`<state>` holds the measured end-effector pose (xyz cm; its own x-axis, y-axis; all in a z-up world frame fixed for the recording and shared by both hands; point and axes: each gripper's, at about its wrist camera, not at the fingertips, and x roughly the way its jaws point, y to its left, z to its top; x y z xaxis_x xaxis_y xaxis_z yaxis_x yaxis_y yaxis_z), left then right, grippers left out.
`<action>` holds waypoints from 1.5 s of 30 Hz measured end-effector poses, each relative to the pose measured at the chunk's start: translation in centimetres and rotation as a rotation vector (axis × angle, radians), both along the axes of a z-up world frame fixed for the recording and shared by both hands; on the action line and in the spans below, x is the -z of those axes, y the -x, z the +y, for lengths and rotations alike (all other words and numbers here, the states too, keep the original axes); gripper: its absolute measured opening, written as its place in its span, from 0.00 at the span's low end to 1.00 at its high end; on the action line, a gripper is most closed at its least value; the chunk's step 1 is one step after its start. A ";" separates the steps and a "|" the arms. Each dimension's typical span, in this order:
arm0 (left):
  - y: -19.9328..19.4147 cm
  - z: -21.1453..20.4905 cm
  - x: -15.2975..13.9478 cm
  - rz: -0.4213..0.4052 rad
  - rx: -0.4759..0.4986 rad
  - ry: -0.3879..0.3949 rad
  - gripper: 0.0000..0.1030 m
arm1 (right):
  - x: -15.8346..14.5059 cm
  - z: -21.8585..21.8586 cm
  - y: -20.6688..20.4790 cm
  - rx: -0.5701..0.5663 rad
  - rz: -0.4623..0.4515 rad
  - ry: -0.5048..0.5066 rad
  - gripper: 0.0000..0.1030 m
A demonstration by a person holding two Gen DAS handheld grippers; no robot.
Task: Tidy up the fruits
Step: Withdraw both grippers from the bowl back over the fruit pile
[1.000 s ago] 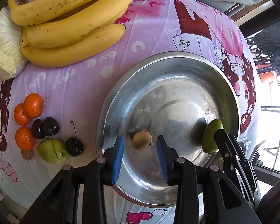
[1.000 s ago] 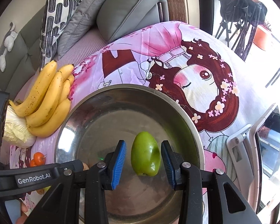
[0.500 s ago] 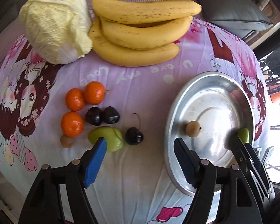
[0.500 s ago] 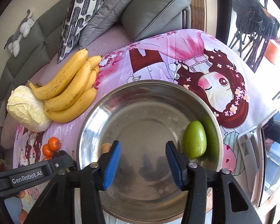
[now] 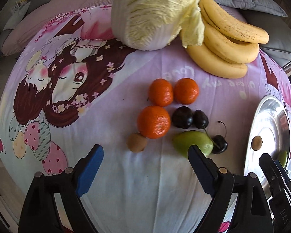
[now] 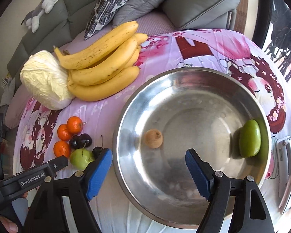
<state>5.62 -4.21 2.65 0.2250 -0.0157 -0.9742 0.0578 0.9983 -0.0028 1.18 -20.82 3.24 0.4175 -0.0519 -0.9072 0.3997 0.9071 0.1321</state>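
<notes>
Emptying hands: both grippers have just been opening, nothing between either pair of jaws.
Left gripper (image 5: 145, 155): wide, now over the loose fruit left of the steel bowl (image 6: 186, 71); brown fruit (image 5: 136, 142) and green fruit (image 5: 192, 142) closest.
Right gripper (image 6: 148, 165): wide, at the bowl's near rim.
Bowl contents: small brown fruit (image 6: 153, 138) near the middle, green fruit (image 6: 249, 138) against the right wall.
Meaning: two fruits delivered; oranges (image 5: 153, 121), cherries (image 5: 182, 117) still left of the bowl.
</notes>
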 end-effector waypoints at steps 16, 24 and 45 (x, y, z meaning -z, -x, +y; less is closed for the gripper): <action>1.9 9.6 -0.7 -0.047 -0.028 -0.012 0.87 | 1.4 6.8 -1.8 -0.183 0.001 -0.029 0.79; 2.7 11.9 -0.5 -0.049 -0.039 -0.007 0.87 | 2.0 8.3 -2.5 -0.230 0.009 -0.028 0.81; 1.8 17.7 2.0 -0.009 -0.094 0.050 0.87 | 3.4 10.1 -3.4 -0.295 0.038 -0.075 0.81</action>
<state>3.82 13.45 0.64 0.2362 -0.0428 -0.9708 -0.0358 0.9980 -0.0527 4.63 -10.68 -0.11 0.3700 0.1342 -0.9193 0.1265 0.9730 0.1929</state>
